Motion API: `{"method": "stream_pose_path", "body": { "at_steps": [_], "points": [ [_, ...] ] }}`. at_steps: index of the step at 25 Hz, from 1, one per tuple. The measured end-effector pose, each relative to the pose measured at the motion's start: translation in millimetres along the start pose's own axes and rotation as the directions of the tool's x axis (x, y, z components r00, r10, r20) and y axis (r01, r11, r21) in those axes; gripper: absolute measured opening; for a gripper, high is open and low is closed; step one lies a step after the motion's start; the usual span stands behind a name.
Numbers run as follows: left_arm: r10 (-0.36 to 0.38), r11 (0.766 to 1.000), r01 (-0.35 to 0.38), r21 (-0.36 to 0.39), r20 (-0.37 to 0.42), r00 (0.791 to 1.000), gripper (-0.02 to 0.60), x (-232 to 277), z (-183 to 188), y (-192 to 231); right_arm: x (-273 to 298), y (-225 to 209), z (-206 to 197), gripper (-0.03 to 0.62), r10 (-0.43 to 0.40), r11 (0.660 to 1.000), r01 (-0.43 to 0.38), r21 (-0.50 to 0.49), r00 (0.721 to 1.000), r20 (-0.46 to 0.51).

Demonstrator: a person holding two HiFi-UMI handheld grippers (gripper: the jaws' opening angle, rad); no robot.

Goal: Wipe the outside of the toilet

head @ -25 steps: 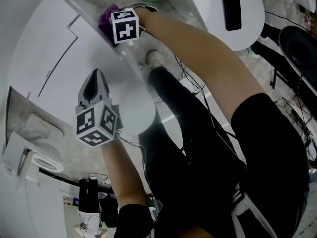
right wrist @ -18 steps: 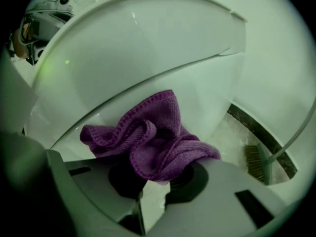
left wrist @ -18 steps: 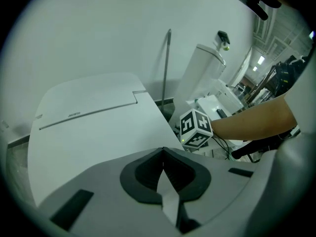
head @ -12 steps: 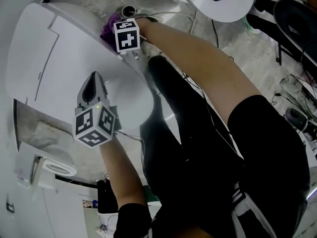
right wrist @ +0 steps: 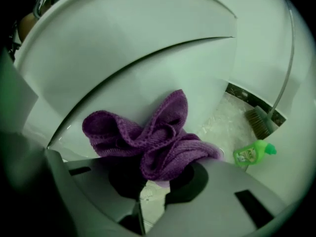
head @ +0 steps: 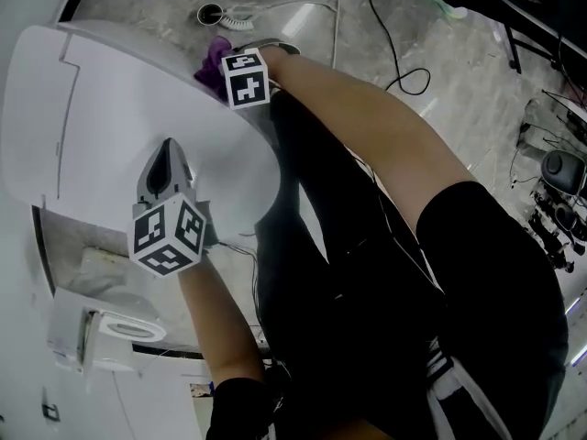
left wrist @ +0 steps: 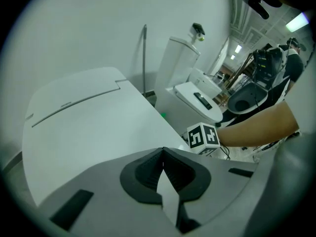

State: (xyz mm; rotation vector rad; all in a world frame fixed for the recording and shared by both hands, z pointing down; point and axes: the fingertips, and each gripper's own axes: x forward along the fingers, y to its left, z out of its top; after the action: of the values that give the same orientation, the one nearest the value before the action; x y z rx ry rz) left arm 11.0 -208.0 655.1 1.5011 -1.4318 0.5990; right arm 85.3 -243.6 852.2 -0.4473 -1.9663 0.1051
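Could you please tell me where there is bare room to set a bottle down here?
The closed toilet lid is bare ahead of the left gripper. The floor past the purple cloth in the right gripper is crowded: green bottle, brush, drain.

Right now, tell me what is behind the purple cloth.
The white side of the toilet is right behind the cloth, which the right gripper holds. The patch that the cloth covers cannot be seen.

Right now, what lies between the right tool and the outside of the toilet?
A bunched purple cloth, gripped by the right tool, lies against the white outer wall of the toilet. The right gripper view shows it.
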Motion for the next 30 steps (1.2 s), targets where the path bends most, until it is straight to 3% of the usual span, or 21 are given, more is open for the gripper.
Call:
{"method": "stream_pose_path", "body": {
  "at_steps": [15,24,30],
  "points": [
    [-0.100,0.990,0.107,0.094,-0.080,0.992,0.010,-2,-74,-59,-1,87,-52,0.067,-0.002,1.000,0.002,0.007,0.999,0.053],
    [-0.011,0.999,0.013,0.030,-0.065,0.998,0.010,-15,-130,-107,-4,137,-79,0.067,-0.008,1.000,0.010,-0.015,0.993,0.116],
    [0.075,0.994,-0.078,-0.080,-0.033,0.997,0.009,-33,-178,-137,1,172,-87,0.067,-0.021,0.999,0.026,-0.031,0.990,0.139]
  ]
}}
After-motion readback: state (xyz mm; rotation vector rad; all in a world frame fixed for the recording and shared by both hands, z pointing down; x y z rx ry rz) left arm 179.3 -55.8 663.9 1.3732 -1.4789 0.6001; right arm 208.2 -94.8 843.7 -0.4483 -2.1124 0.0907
